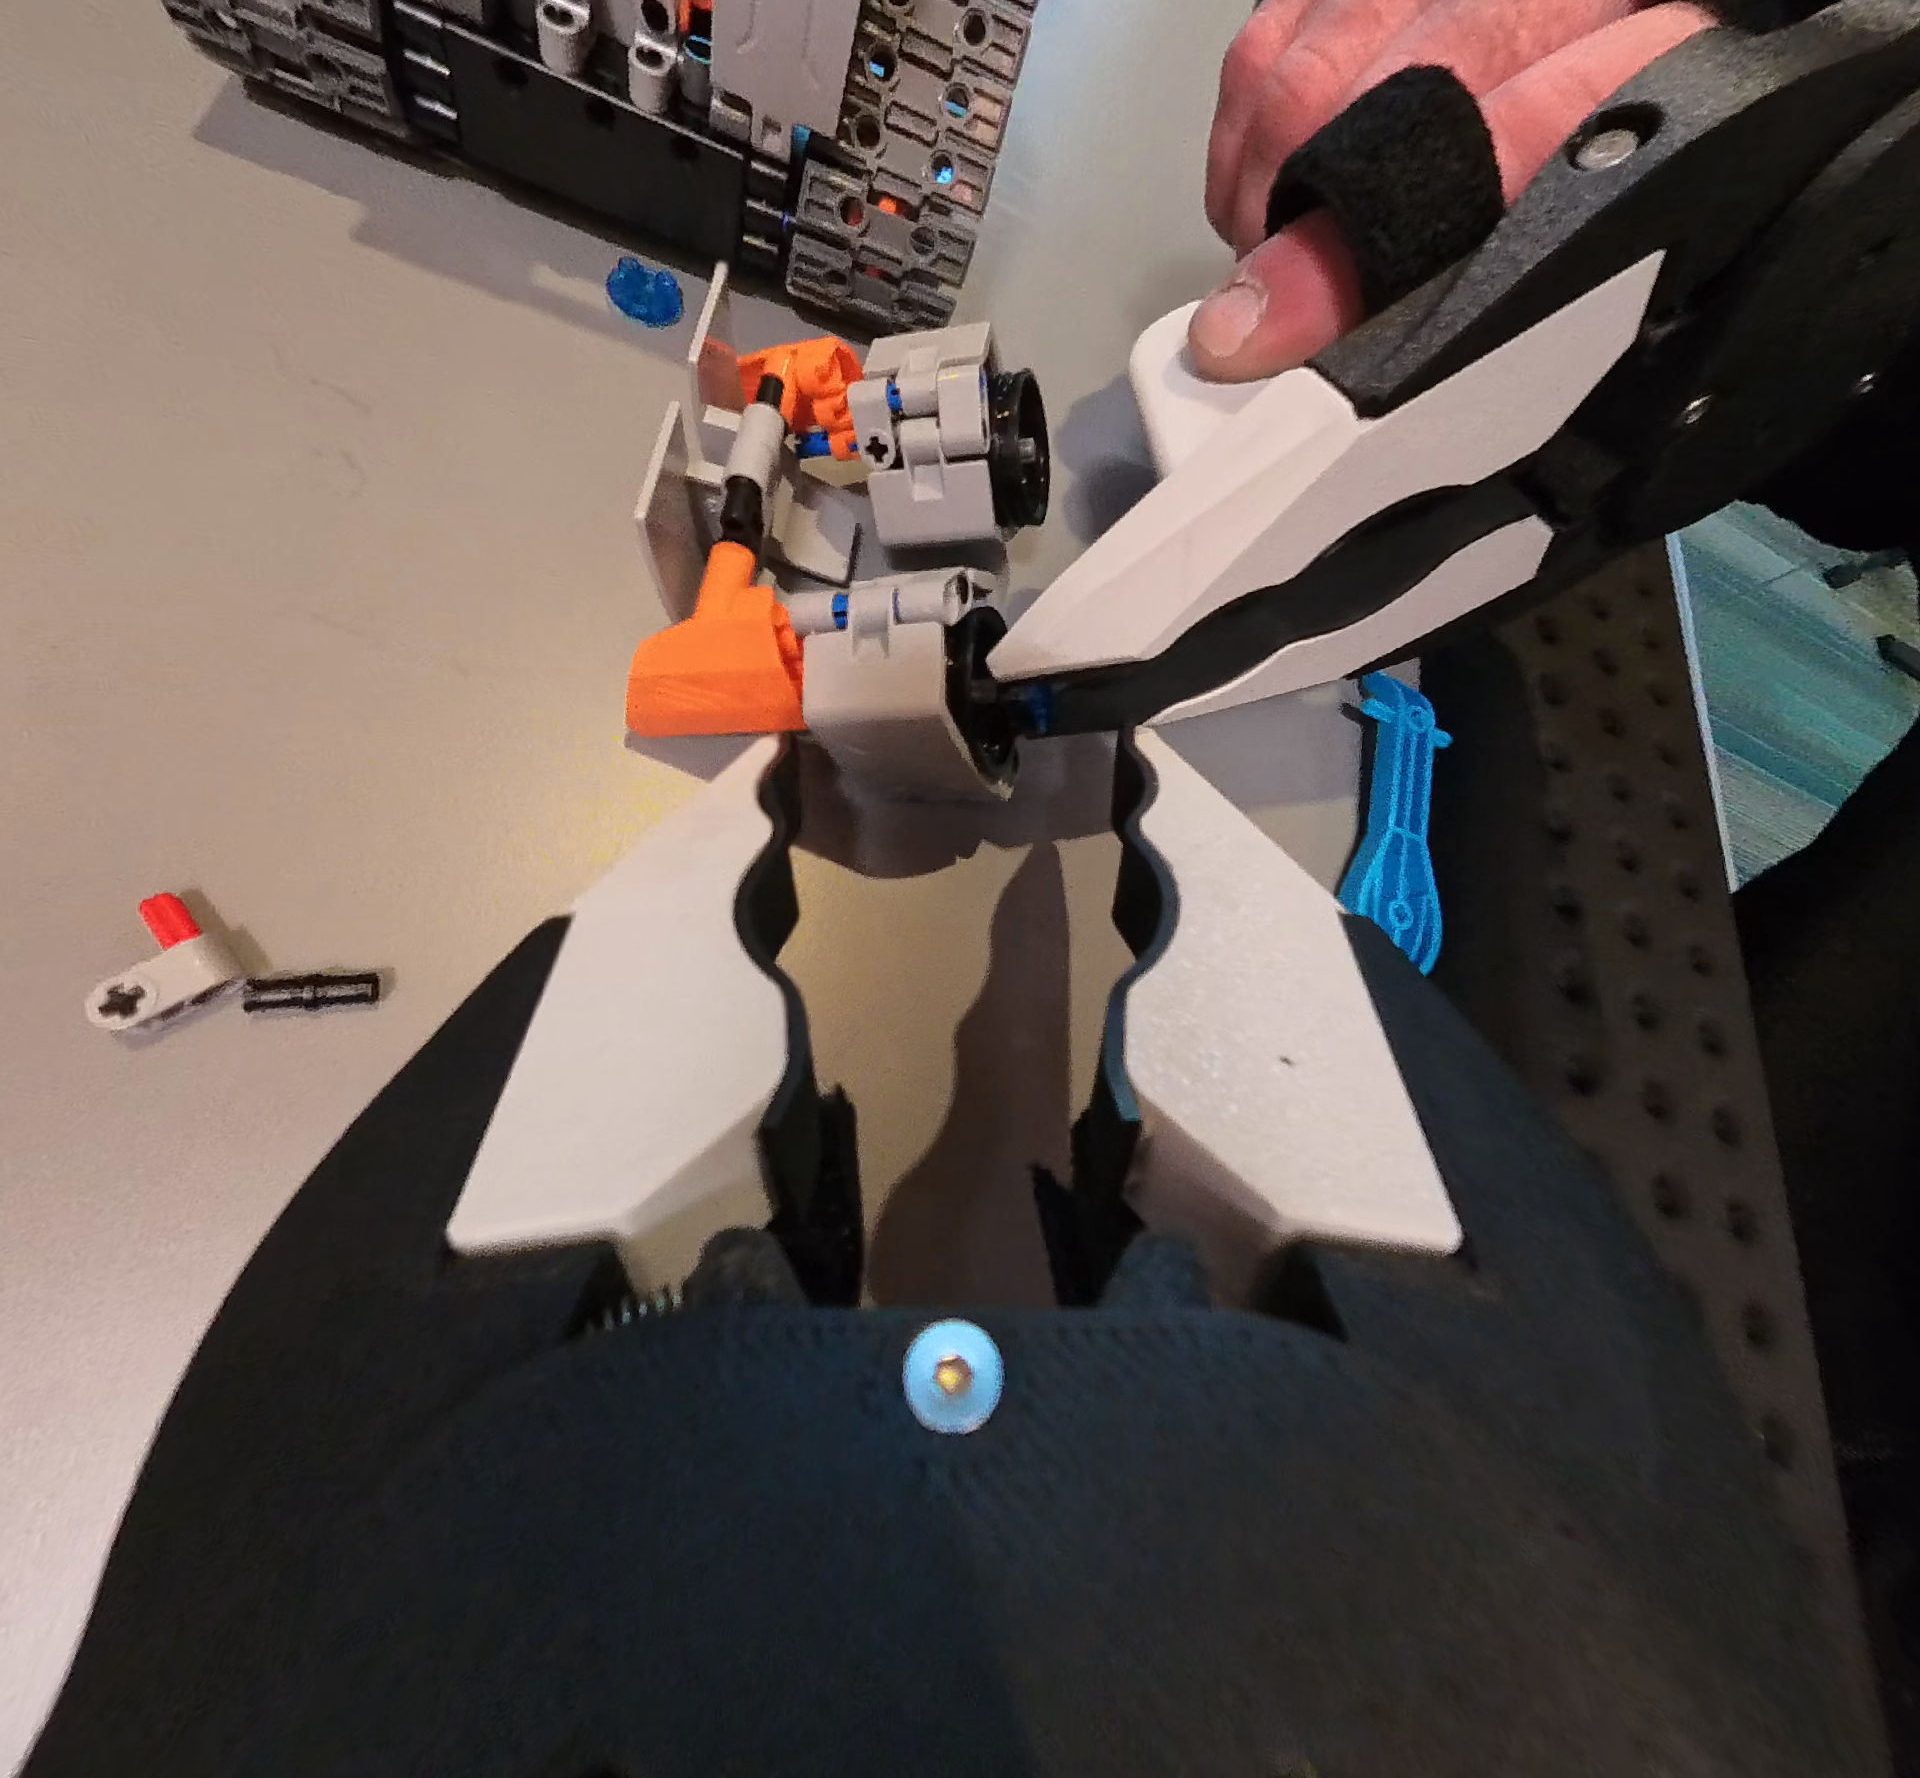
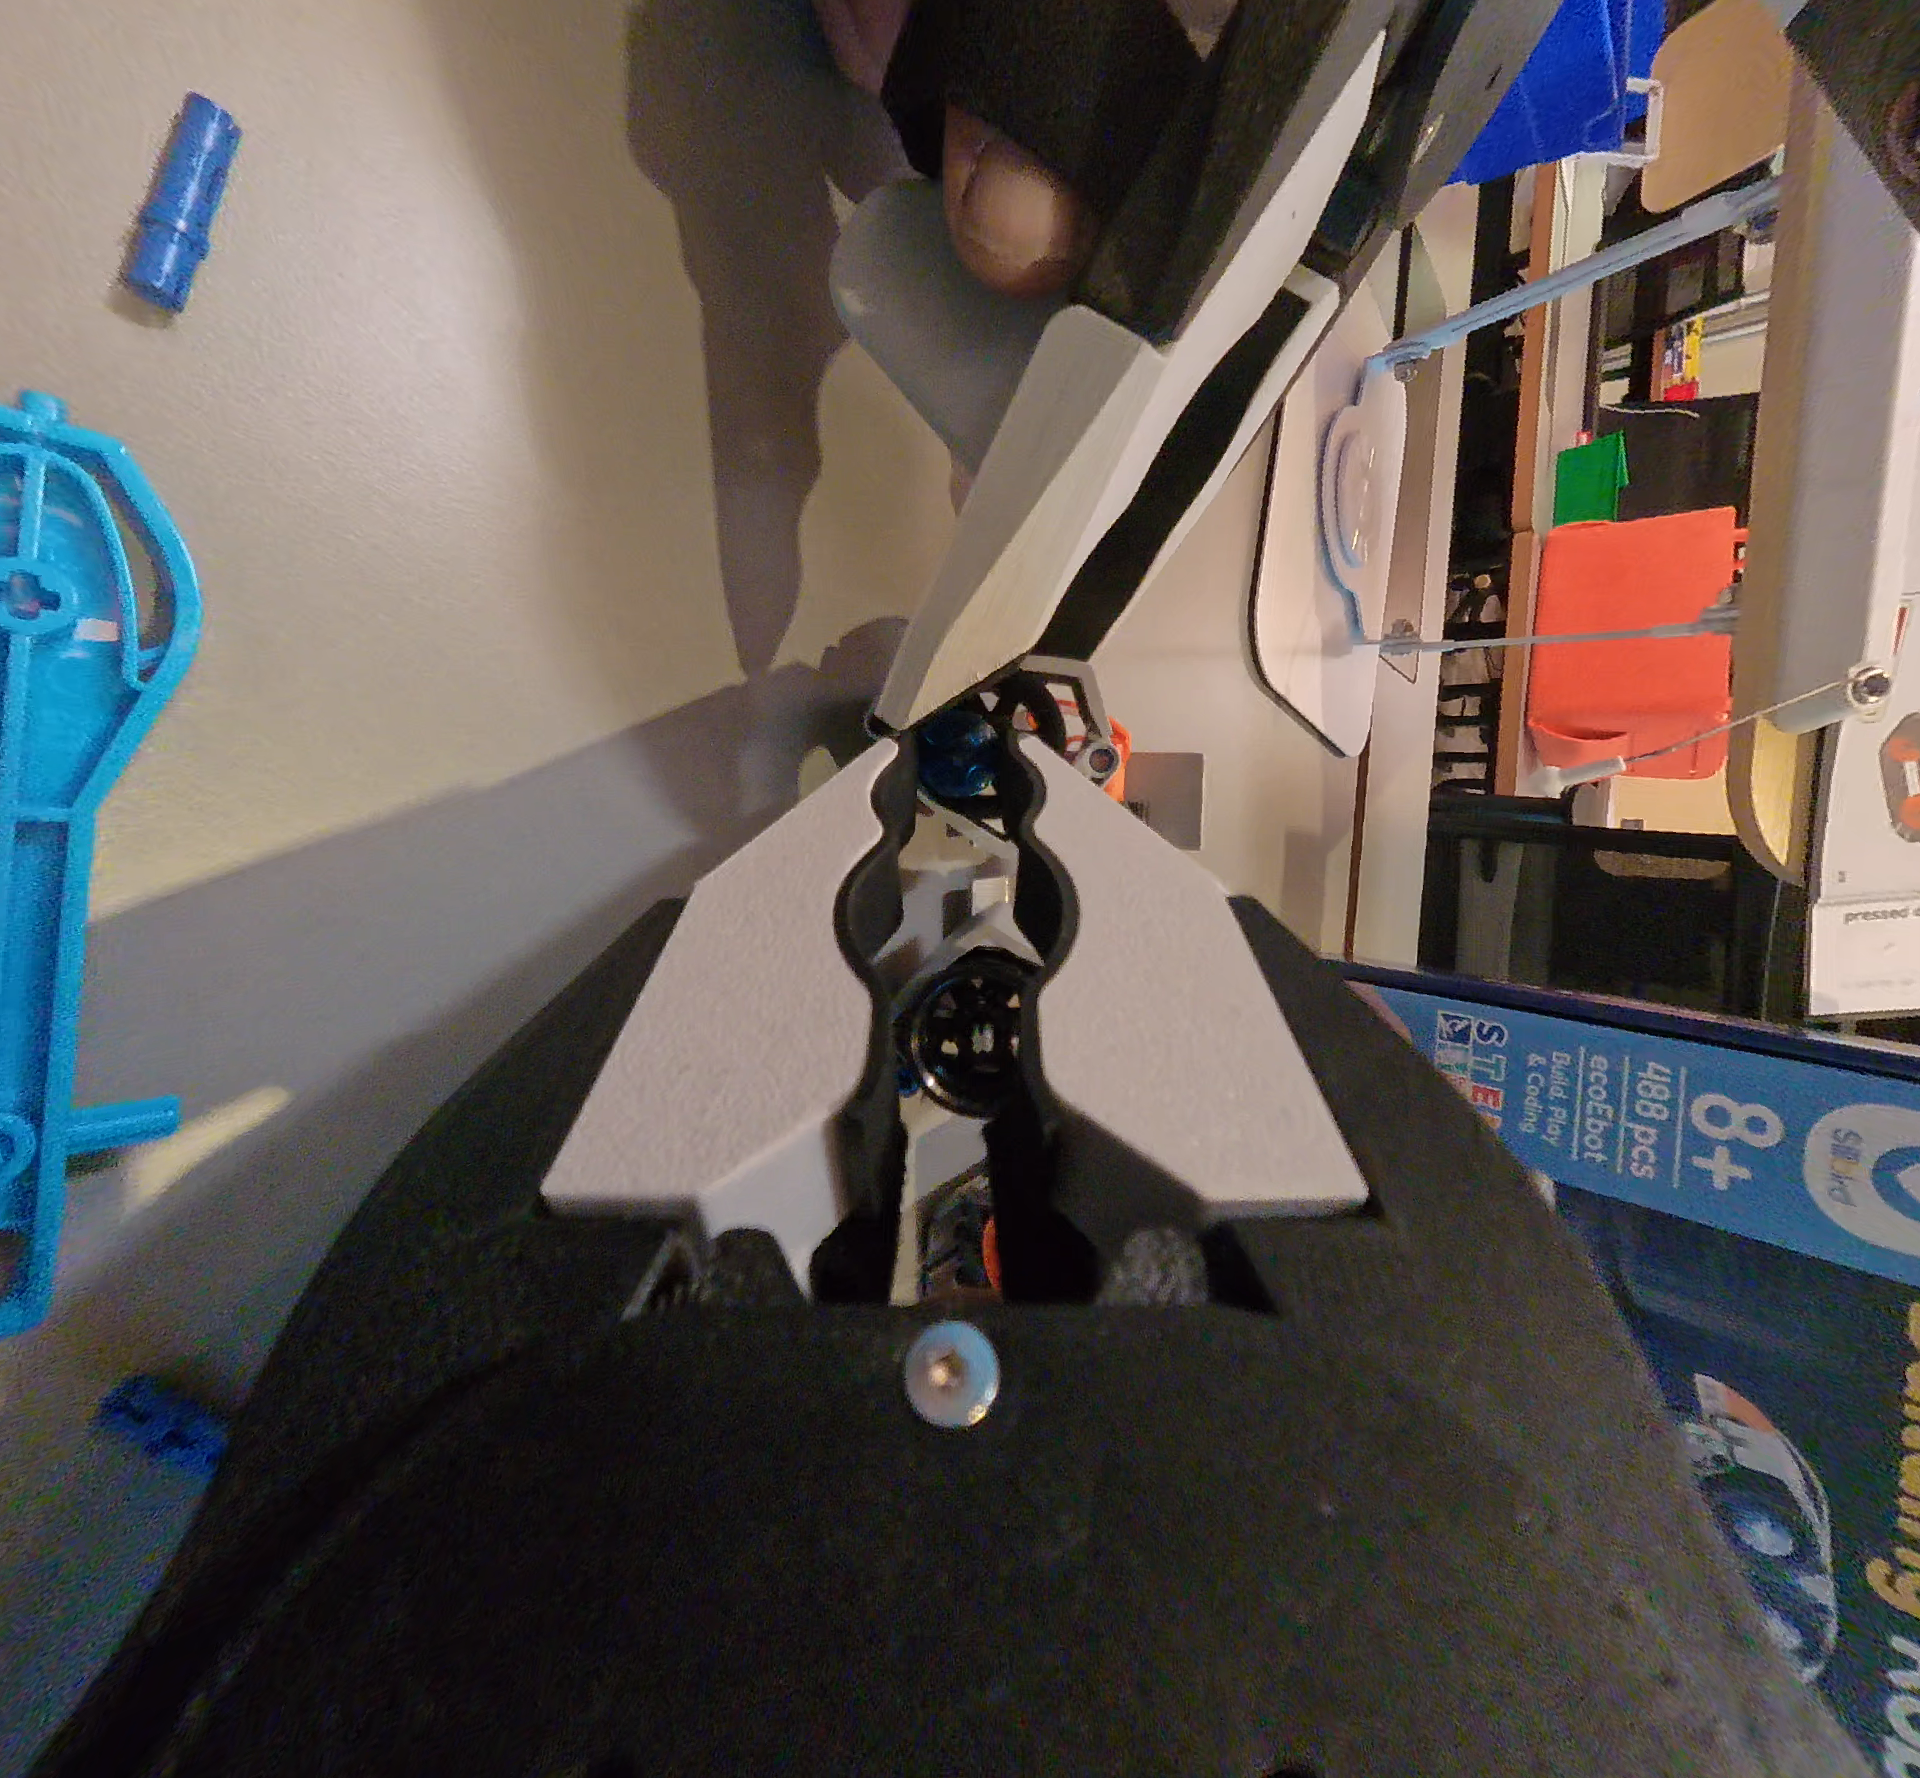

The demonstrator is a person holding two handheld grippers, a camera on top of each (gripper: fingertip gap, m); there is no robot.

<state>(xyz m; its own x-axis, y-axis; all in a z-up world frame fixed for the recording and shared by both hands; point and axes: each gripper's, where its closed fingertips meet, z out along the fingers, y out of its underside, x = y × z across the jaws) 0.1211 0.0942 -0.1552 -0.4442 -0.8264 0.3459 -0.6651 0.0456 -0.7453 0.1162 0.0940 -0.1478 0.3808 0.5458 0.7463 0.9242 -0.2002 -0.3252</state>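
Left wrist view: the left gripper (image 1: 951, 752) stands with its jaws spread wide around the grey base of a small grey and orange brick assembly (image 1: 831, 565) on the pale table (image 1: 260, 585); whether the tips press the base cannot be told. The right gripper (image 1: 1023, 689) comes in from the upper right, held by a hand (image 1: 1382, 170), its fingers nearly together on a small blue pin (image 1: 1029, 702) at the black wheel hub (image 1: 982, 700) on the assembly's side. Left of the assembly the table lies open as far as a loose grey connector with a red tip (image 1: 166, 975) and a black pin (image 1: 312, 990). A tracked brick vehicle (image 1: 582, 35) bounds the far side, a blue round piece (image 1: 644, 289) just before it. A blue plastic tool (image 1: 1397, 824) lies at the table's right edge beside a dark perforated mat (image 1: 1662, 1001).

Right wrist view: the right gripper (image 2: 956, 762) is pinched almost closed on the blue pin (image 2: 951, 752), its tips meeting the left gripper (image 2: 894, 705), which slants down from above. The black wheel hub (image 2: 971, 1037) shows between the fingers. A loose blue pin (image 2: 182, 201) and the blue plastic tool (image 2: 62, 793) sit well to the left; a blue box (image 2: 1662, 1136) closes the right.
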